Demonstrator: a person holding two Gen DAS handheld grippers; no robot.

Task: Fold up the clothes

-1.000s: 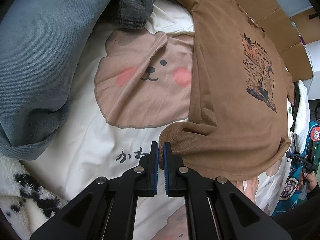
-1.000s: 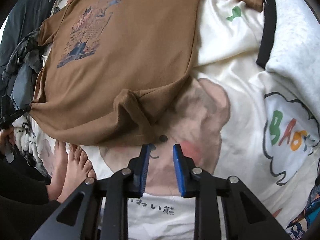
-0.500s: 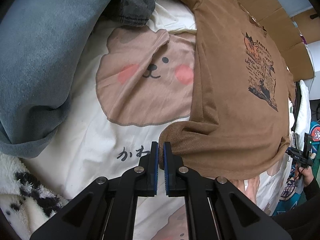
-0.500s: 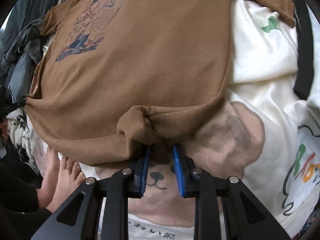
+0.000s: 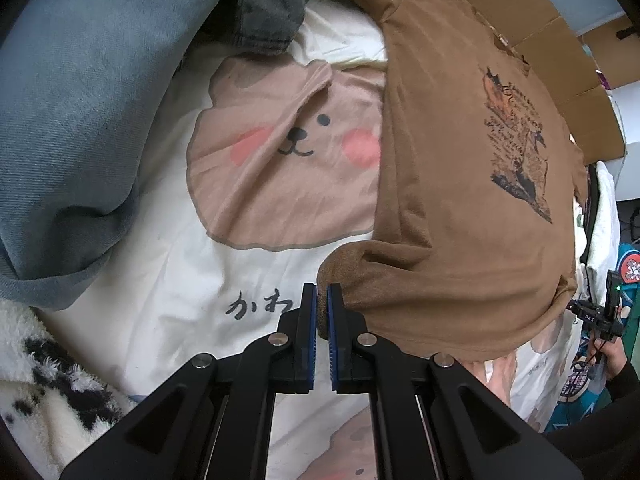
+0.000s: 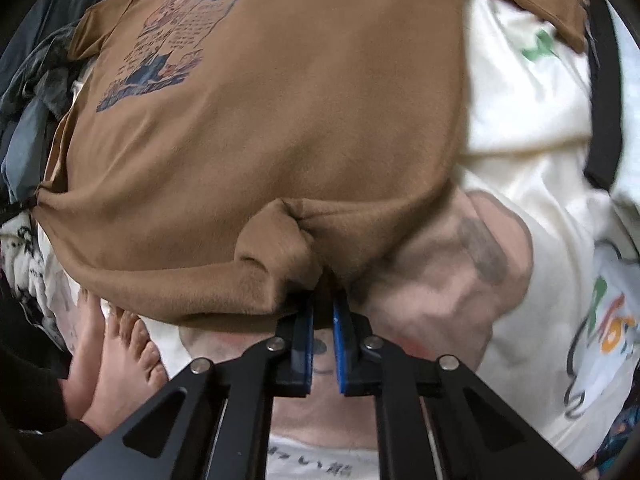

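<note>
Bear-print bedding (image 5: 168,328) lies under both grippers; left gripper (image 5: 321,300) and right gripper (image 6: 322,304) each pinch the brown shirt (image 5: 448,208) hem. Thin bites might slip when lifted.

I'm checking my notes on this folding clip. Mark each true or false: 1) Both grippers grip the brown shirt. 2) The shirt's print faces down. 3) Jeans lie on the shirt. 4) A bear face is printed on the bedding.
1) True: the left gripper and right gripper each pinch the brown shirt at its hem.
2) False: the print faces up.
3) False: the jeans lie beside it, apart.
4) True: bear face on the bedding.
</note>
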